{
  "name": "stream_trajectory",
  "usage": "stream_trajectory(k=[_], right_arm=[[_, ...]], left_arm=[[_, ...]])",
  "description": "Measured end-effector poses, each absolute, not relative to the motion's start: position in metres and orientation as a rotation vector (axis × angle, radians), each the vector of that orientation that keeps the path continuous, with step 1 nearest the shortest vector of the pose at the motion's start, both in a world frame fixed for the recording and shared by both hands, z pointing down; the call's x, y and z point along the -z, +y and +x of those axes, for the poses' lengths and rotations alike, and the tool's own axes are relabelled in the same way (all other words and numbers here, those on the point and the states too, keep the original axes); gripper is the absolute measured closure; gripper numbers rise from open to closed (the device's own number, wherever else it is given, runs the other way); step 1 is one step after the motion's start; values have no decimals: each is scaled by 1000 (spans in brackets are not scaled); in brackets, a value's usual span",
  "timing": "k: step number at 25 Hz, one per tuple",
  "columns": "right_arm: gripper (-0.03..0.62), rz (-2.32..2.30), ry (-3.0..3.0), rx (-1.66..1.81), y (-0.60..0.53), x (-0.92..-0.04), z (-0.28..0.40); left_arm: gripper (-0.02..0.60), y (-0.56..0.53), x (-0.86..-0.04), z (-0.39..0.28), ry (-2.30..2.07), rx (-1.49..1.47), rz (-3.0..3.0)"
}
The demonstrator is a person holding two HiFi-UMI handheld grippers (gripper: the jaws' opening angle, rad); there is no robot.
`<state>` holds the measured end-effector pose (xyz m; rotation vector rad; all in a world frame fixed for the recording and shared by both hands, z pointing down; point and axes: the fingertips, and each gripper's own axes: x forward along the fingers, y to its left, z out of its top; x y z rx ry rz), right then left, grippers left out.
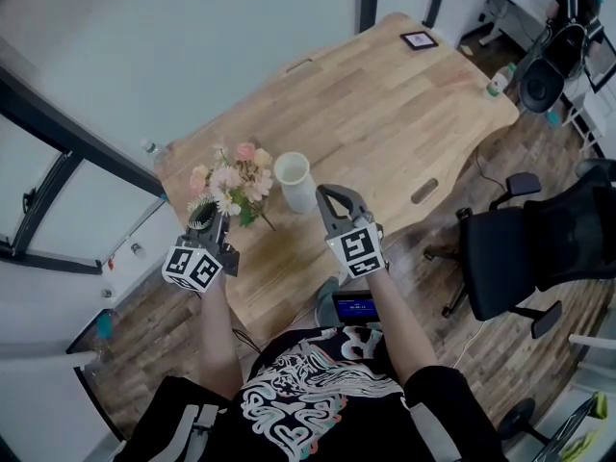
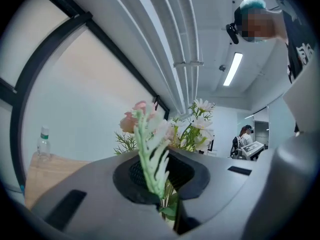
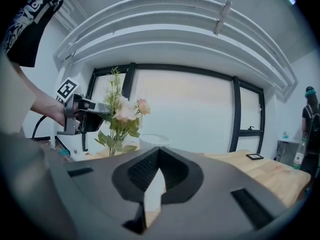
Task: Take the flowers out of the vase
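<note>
Pink-and-white bouquet (image 1: 234, 183) (green leaves, thin stems) out of the white vase (image 1: 295, 181), just left of it over the wooden table (image 1: 385, 104); the left gripper (image 1: 210, 216) clamps its stems, and the right gripper (image 1: 332, 198) is closed and empty.

Table (image 1: 385, 114) is pale wood with visible grain, satin at most, not glossy. Vase (image 1: 295, 181) is smooth white, fairly matt; ceramic or plastic, can't tell. Flowers (image 1: 231, 183) look like soft matt cloth fakes. Left gripper (image 1: 204, 212) and right gripper (image 1: 329, 196) are matt grey plastic with dark ribbed pads (image 3: 141, 170). Floor (image 1: 481, 354) at the table's 5 o'clock is darker wood planking.
</note>
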<state>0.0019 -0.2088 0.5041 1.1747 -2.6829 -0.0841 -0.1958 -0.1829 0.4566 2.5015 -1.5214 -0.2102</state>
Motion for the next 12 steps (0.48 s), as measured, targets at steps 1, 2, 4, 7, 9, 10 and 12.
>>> stream_trajectory(k=[1,2,4,7,9,10,12], right_arm=[[587,1171,-2684,80,-209,-504,1],[588,1169,-2685,77,-210,-504,1],[586,1166,-2682,72,-212,-507,0],[586,1156,-2665,77,-215,-514,-2],[586,1144,-2659,75,-217,-518,-4],[586,1142,-2658,71,-218,-520,-4],[586,1141,-2656,60,-222,-523,-4]], left_arm=[[548,-183,-465,-197,-1517,202,2482],[548,-184,-473,-197,-1512,189,2466],[548,-187,-489,-196,-1498,171,2438],[548,-193,-514,-199,-1461,199,2373],[548,-198,-530,-200,-1445,201,2330],[548,-201,-539,-199,-1439,186,2315],[548,-206,-556,-196,-1424,142,2293]])
